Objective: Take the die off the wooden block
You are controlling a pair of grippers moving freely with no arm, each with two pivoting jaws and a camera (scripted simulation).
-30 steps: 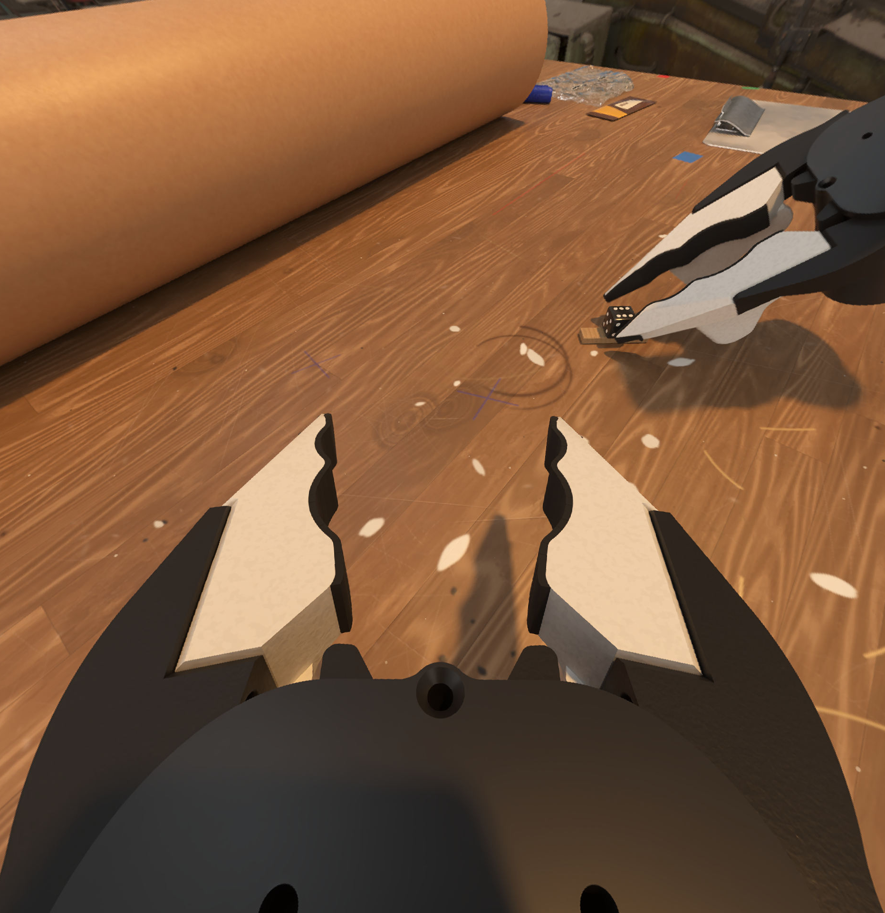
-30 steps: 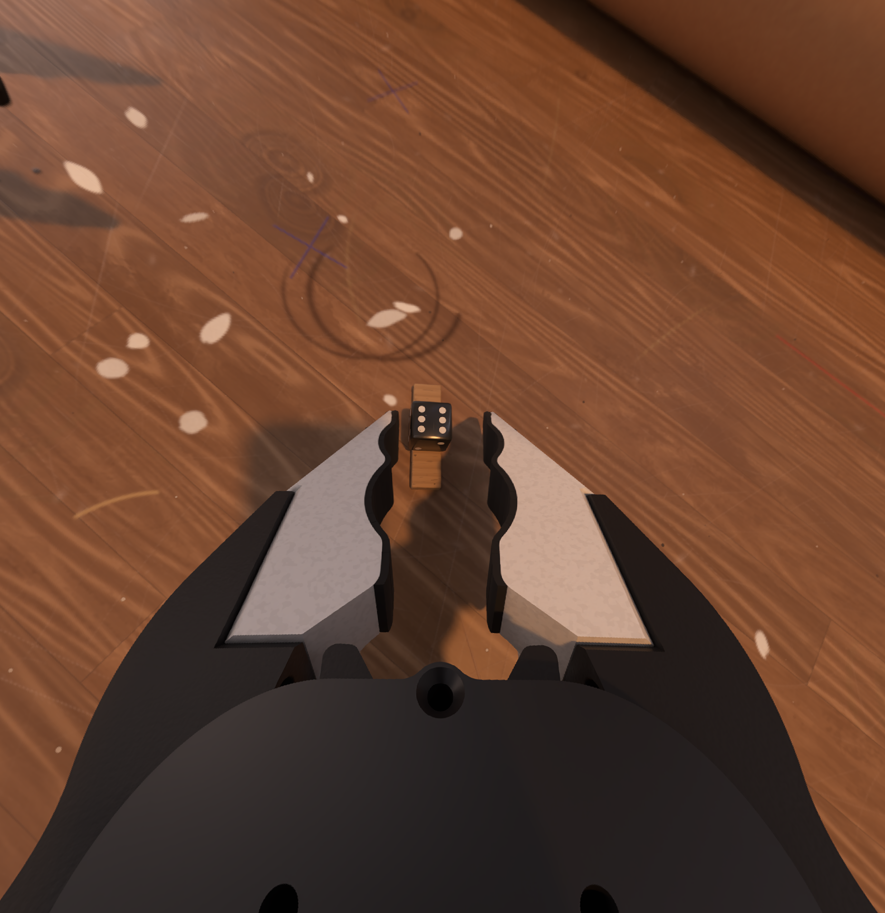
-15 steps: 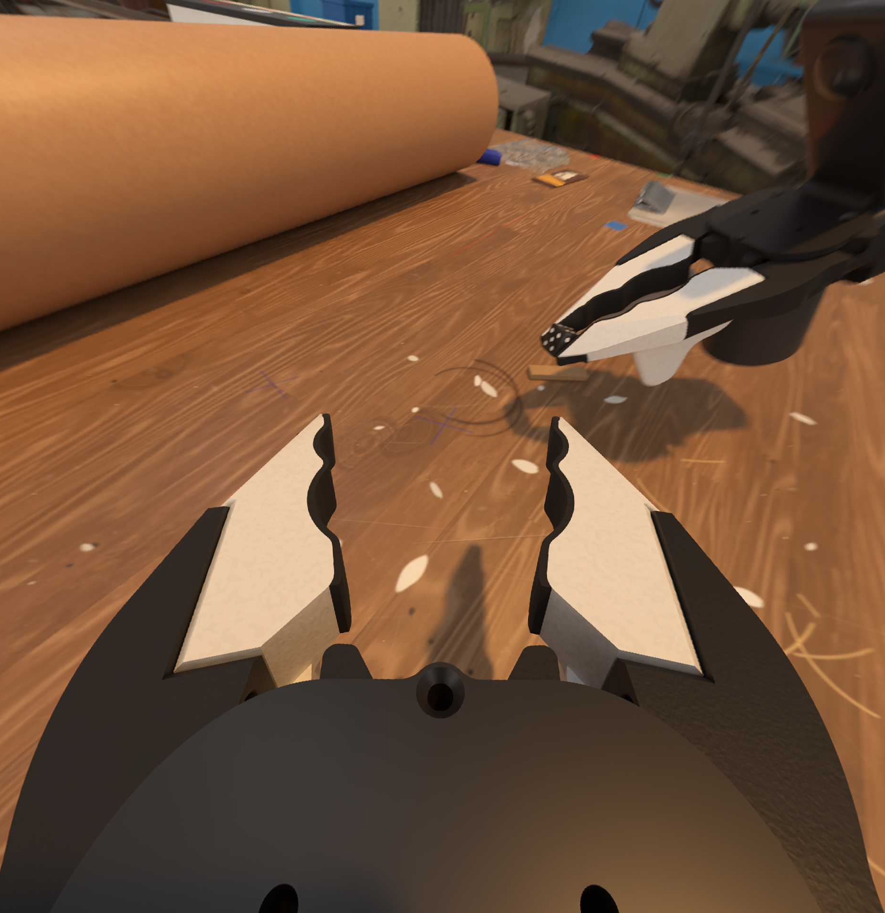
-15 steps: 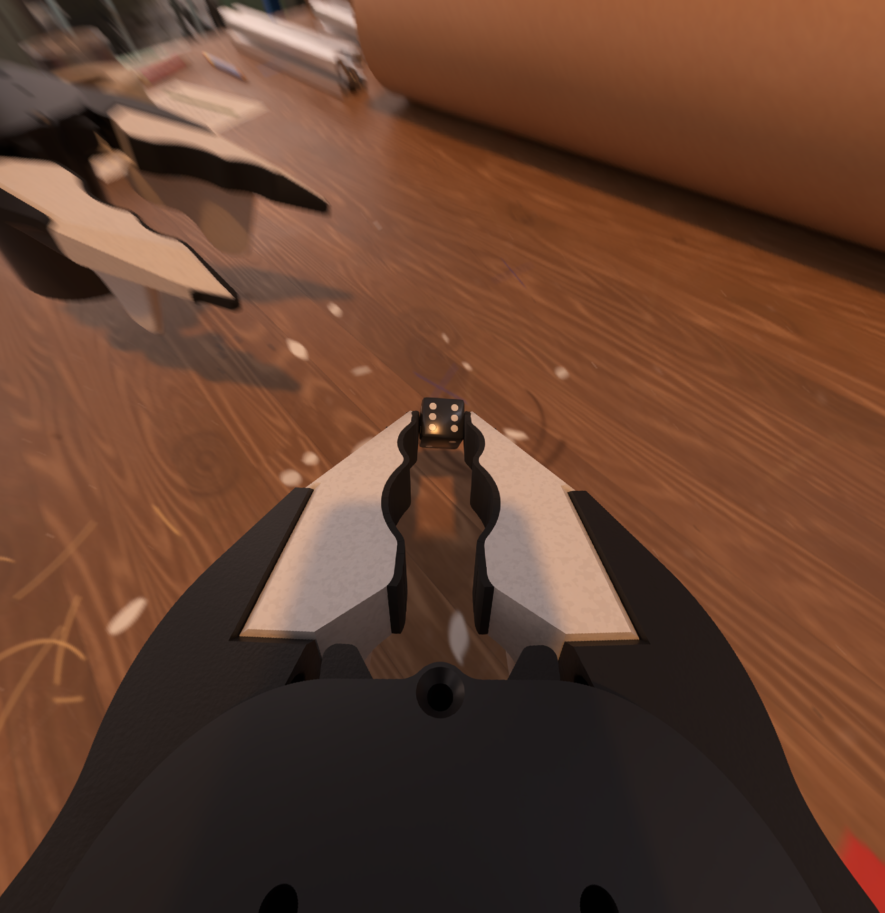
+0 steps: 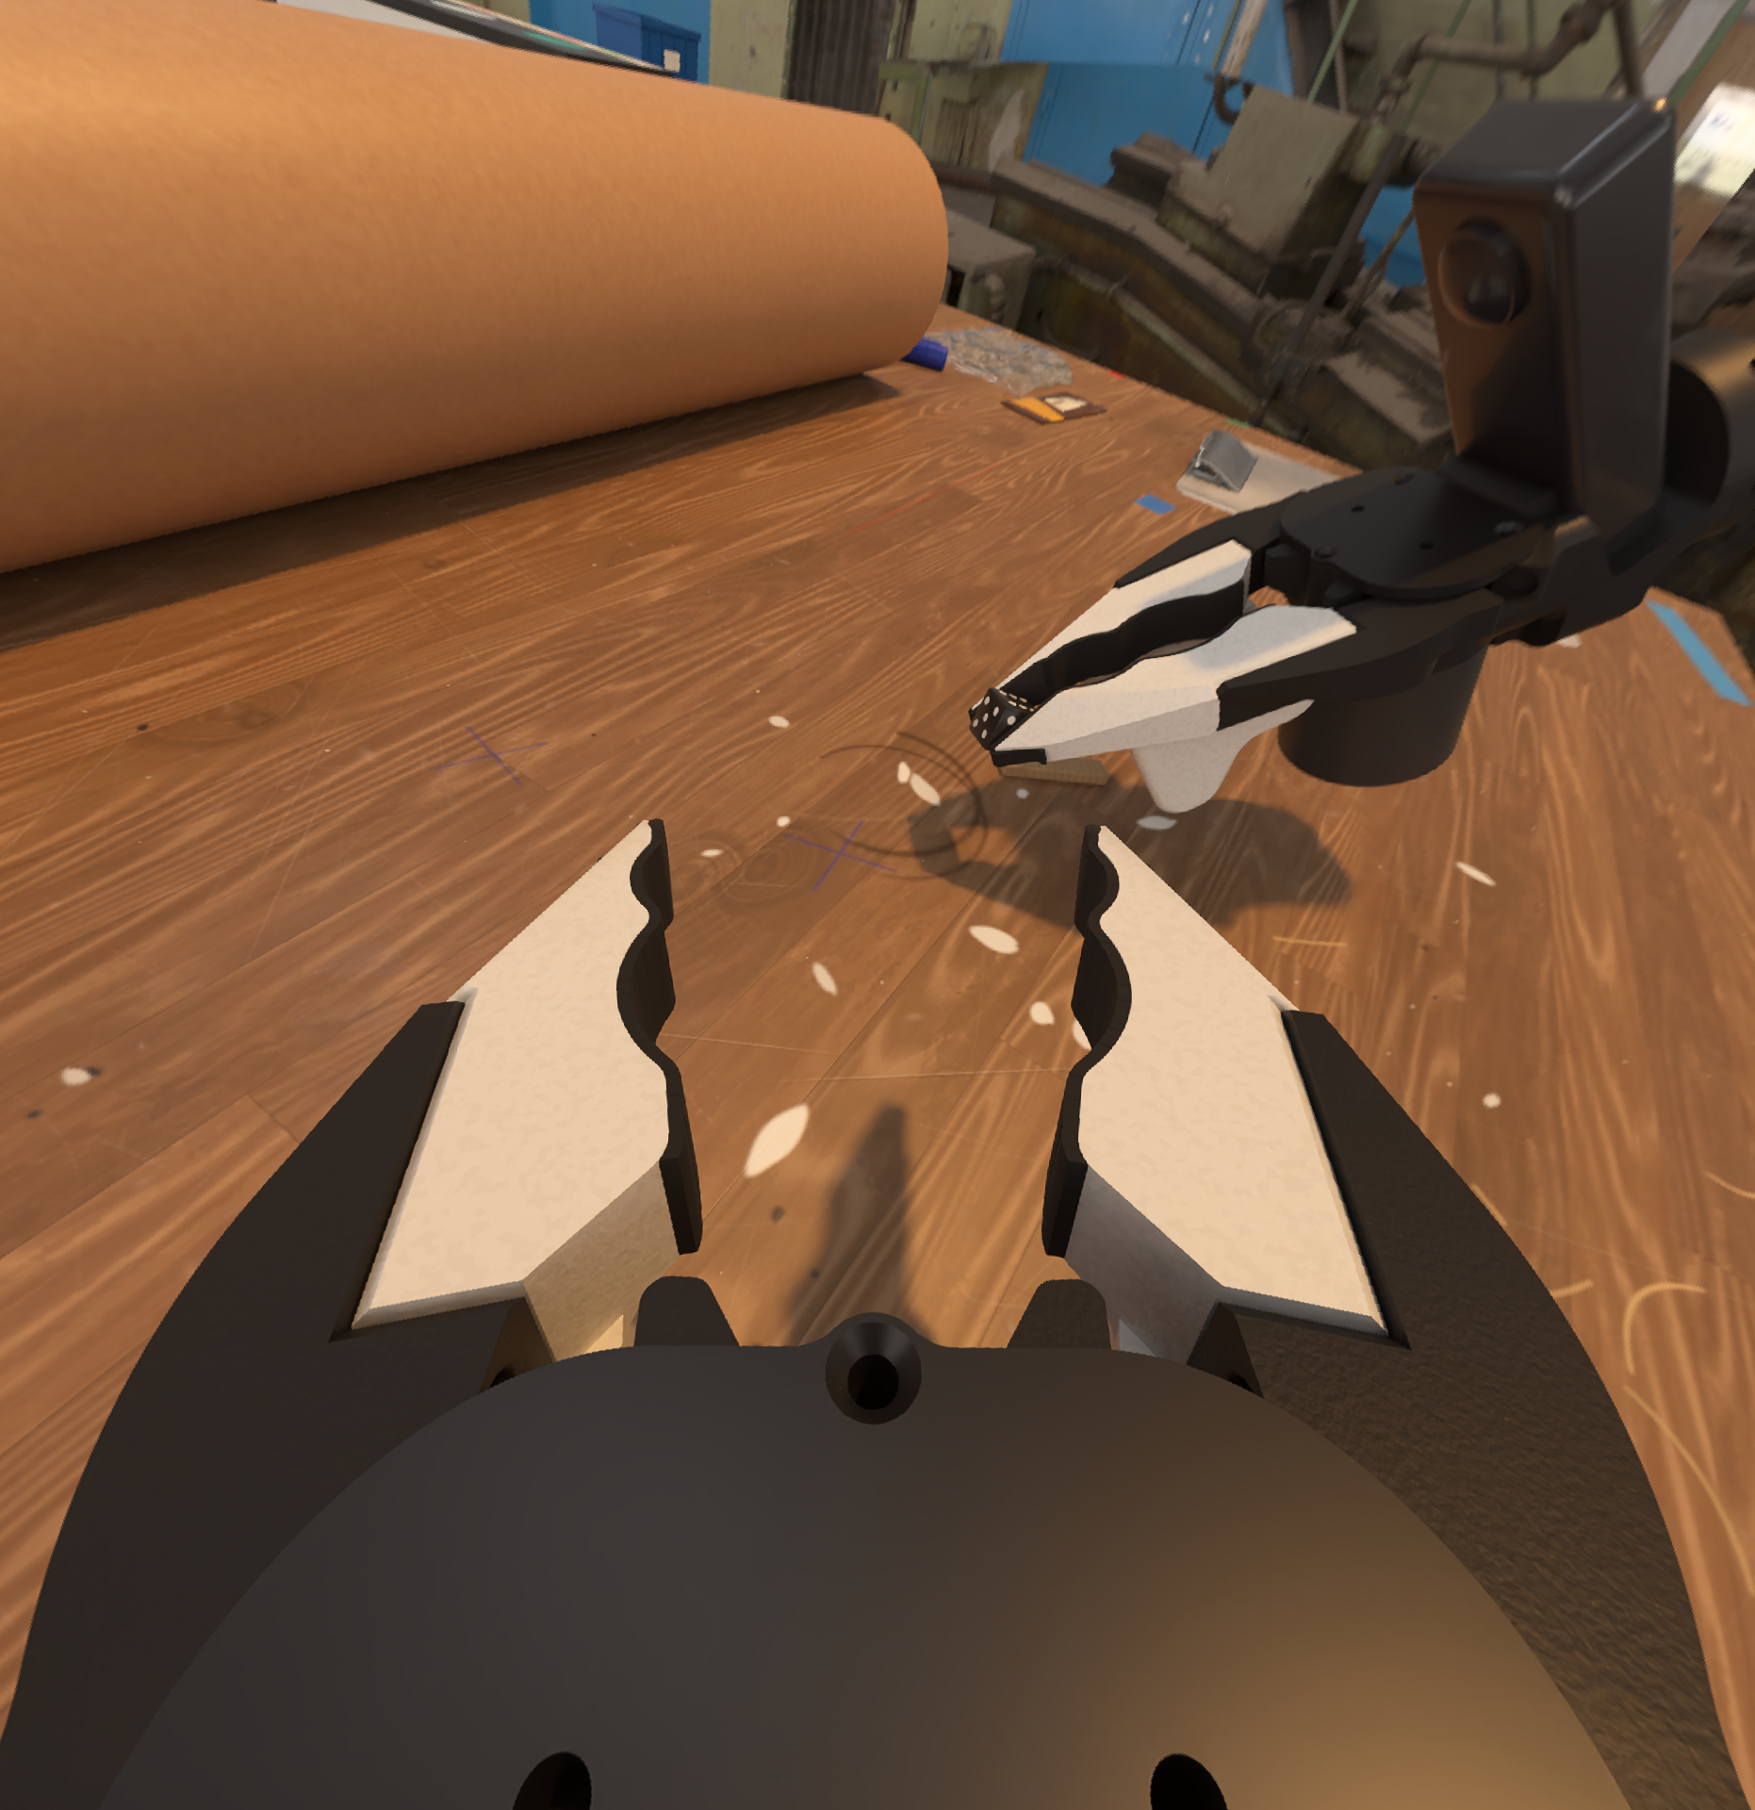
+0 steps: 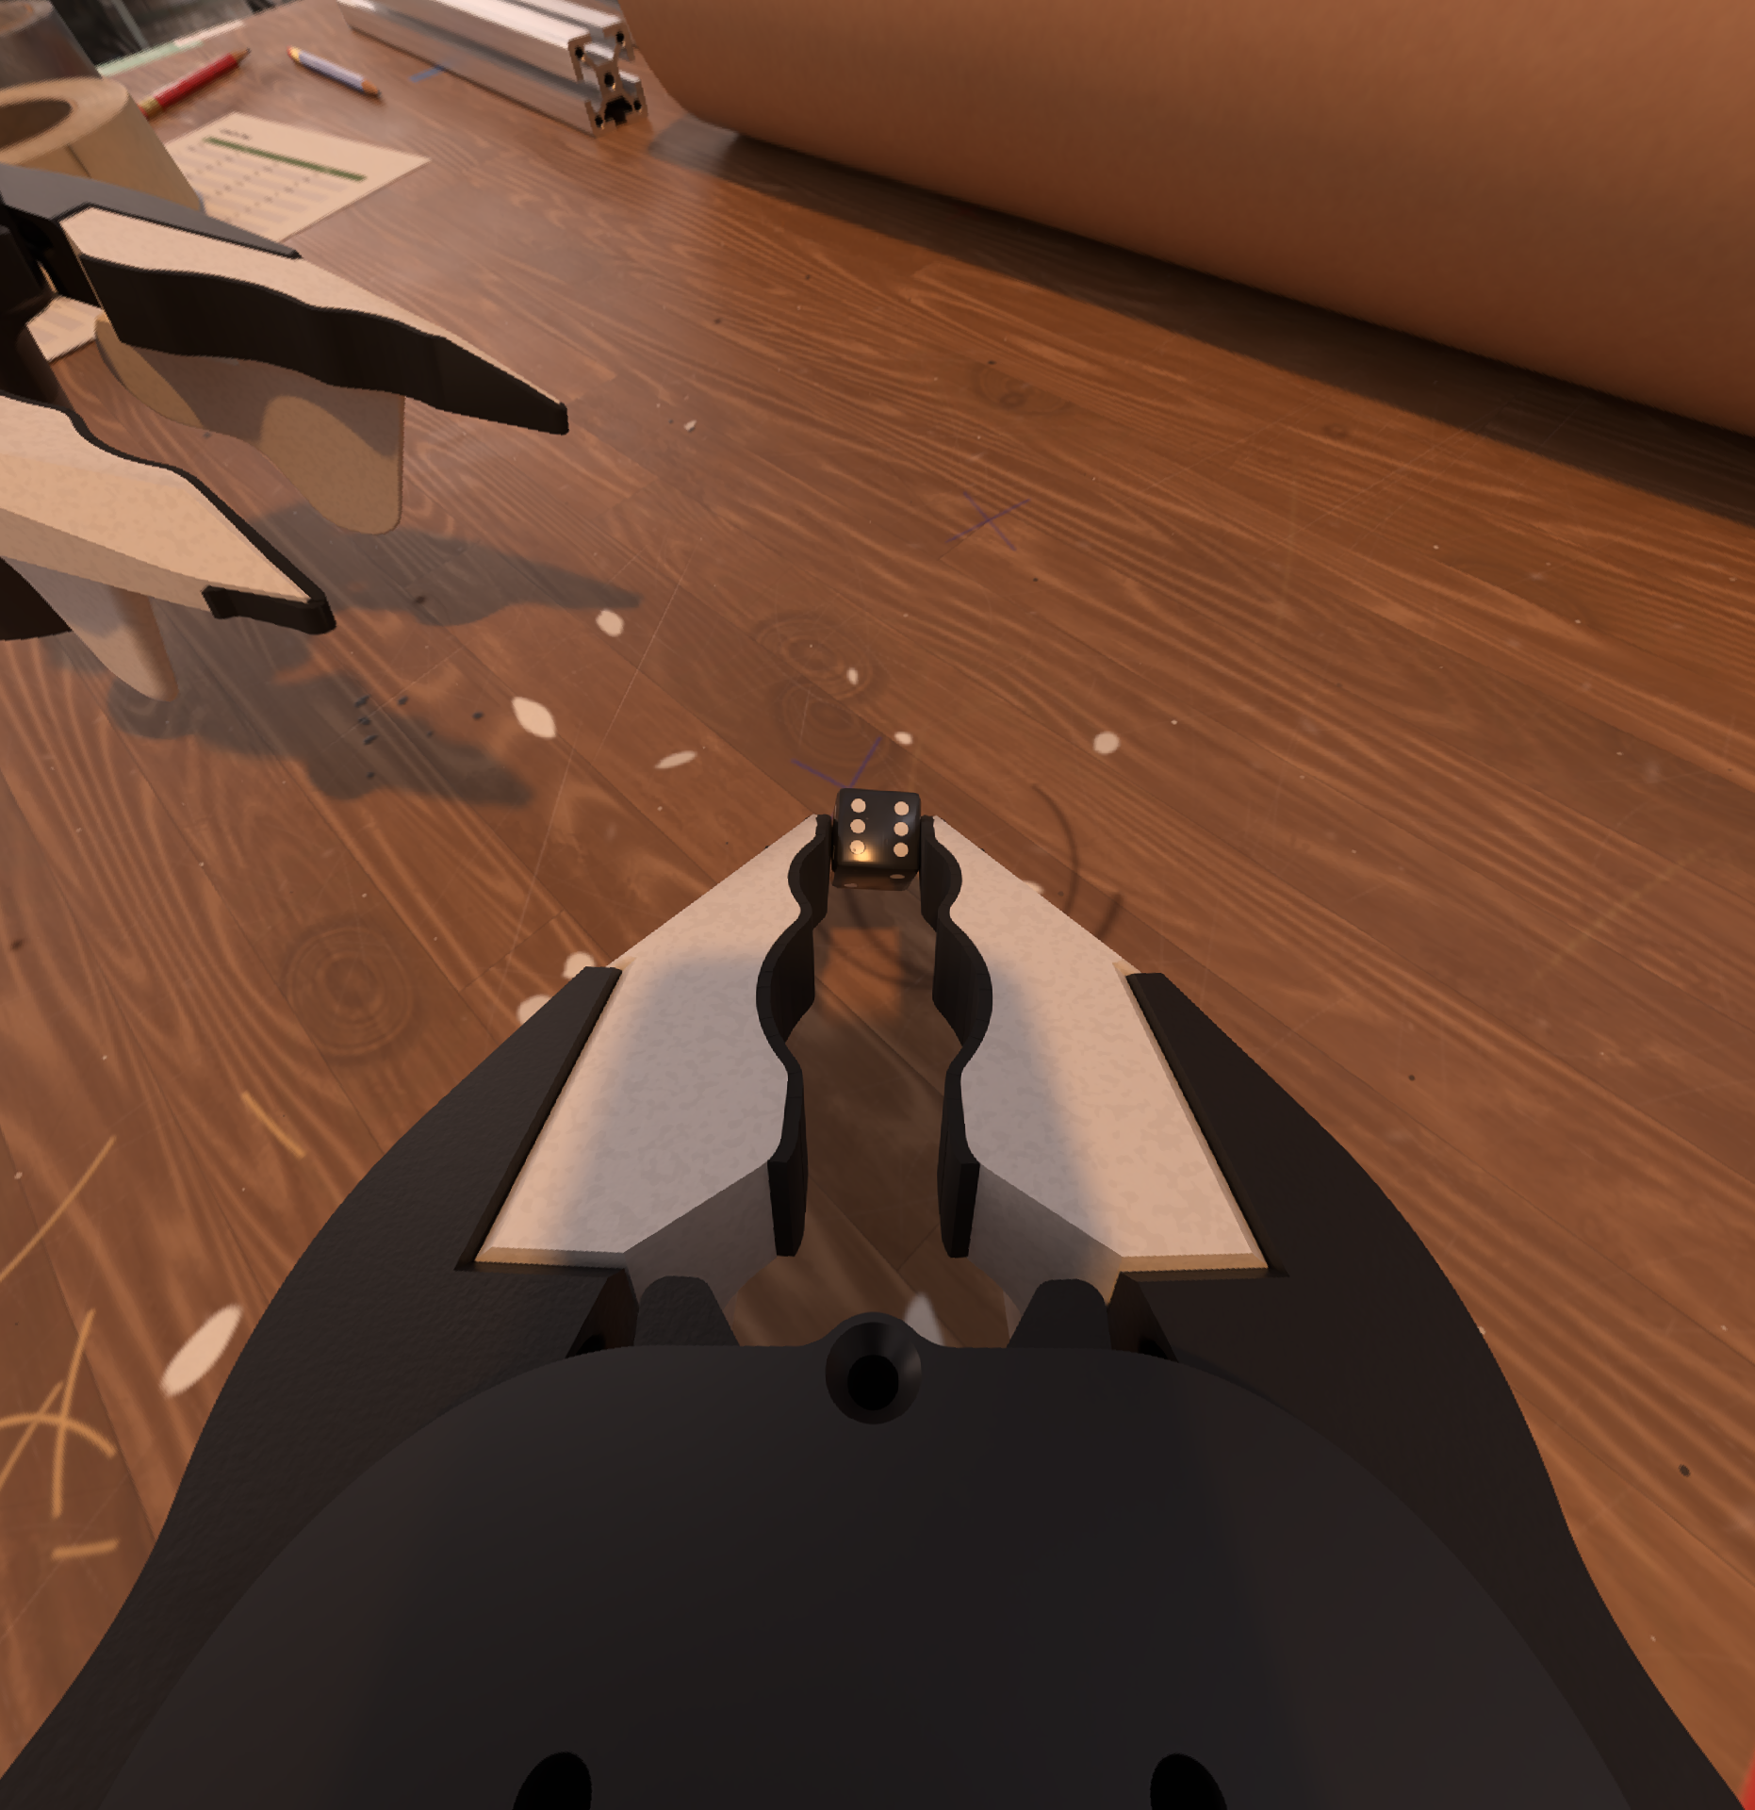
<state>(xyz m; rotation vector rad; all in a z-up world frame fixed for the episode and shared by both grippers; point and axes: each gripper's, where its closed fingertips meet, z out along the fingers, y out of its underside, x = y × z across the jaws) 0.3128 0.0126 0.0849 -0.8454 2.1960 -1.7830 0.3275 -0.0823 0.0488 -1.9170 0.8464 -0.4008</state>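
Observation:
A small black die (image 6: 876, 840) with white pips is pinched between the tips of my right gripper (image 6: 876, 844), held above the table. In the left wrist view the die (image 5: 994, 723) shows at the tips of that gripper (image 5: 1001, 730), lifted clear of a thin wooden block (image 5: 1055, 773) that lies flat on the table just under and behind the tips. The block is hidden in the right wrist view. My left gripper (image 5: 872, 852) is open and empty, hovering over the table to the left of the die; it also shows in the right wrist view (image 6: 433, 509).
A big brown paper roll (image 5: 413, 264) lies along the far side of the wooden table (image 5: 364, 784). Small cards (image 5: 1053, 404), a grey clip (image 5: 1221, 460), blue tape bits, an aluminium bar (image 6: 521, 59), pencils, a paper sheet (image 6: 286, 171) and a tape roll (image 6: 61, 132) sit at the ends.
My right gripper shut on the die and lifted it off the wooden block, tilting up to a flatter pose. The block stays on the table. The left gripper's view tilted up a little.

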